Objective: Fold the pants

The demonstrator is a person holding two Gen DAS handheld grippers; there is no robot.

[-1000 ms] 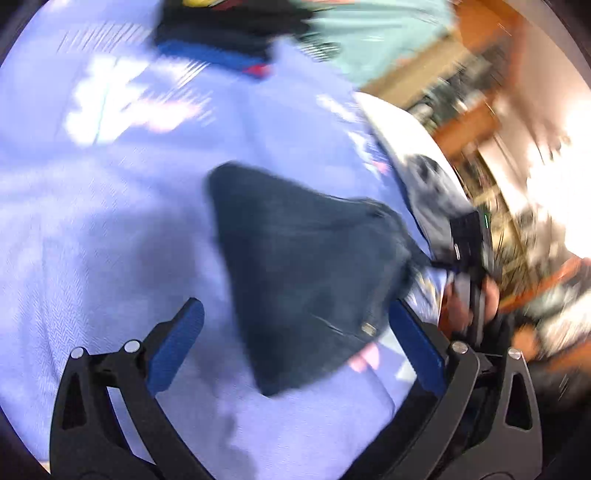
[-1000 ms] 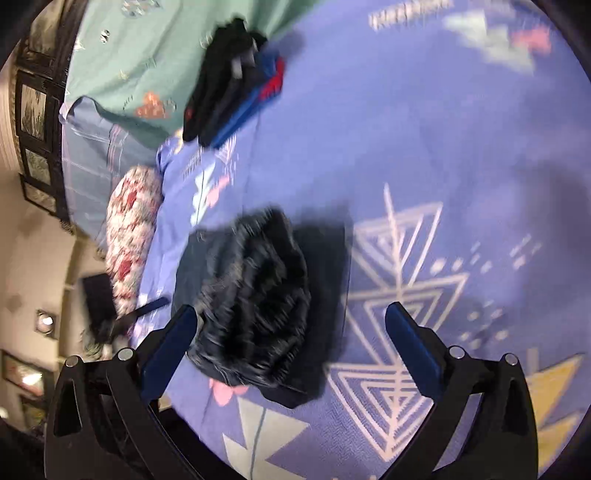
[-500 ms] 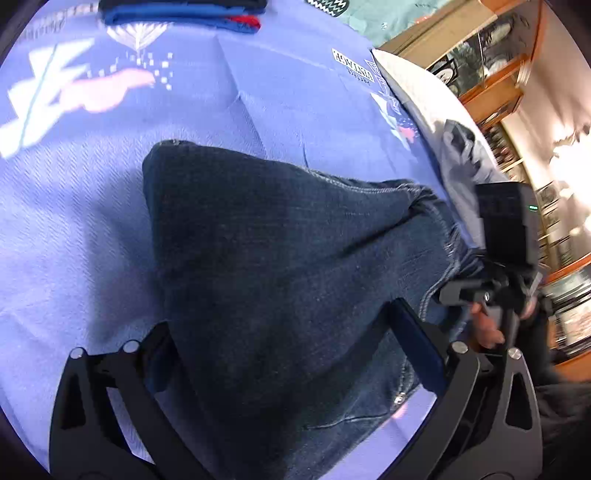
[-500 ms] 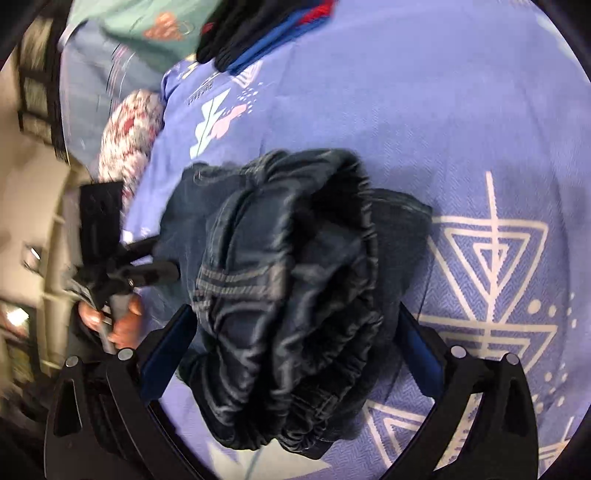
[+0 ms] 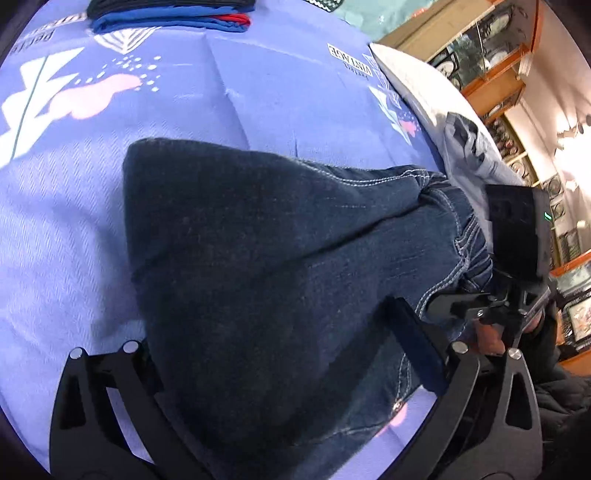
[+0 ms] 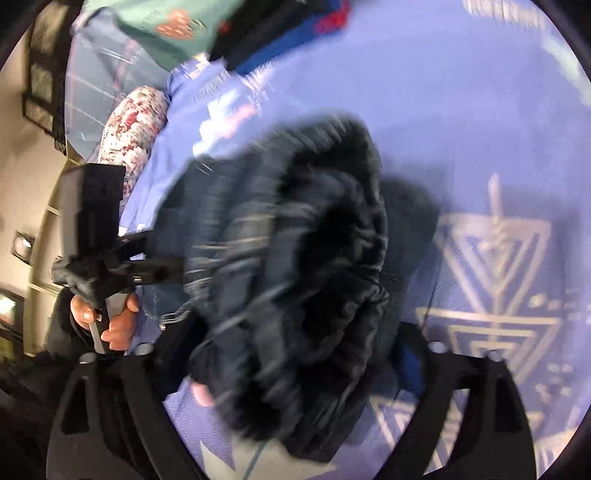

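Note:
Dark blue jeans lie folded in a thick bundle on the purple patterned bedsheet. My left gripper is open, its jaws straddling the near end of the bundle; the left finger is mostly hidden under the denim. In the right wrist view the jeans show their bunched waistband end, blurred. My right gripper is open, its jaws on either side of that end. Each gripper shows in the other's view: the right one at the far side, the left one with the holding hand.
A stack of folded dark, blue and red clothes lies at the far end of the sheet. A white pillow lies along the right edge. A floral pillow and a green cloth lie beyond. Wooden shelves stand at the right.
Both grippers have come down close onto the folded jeans, which now fill the space between the jaws. The jaws have stayed open.

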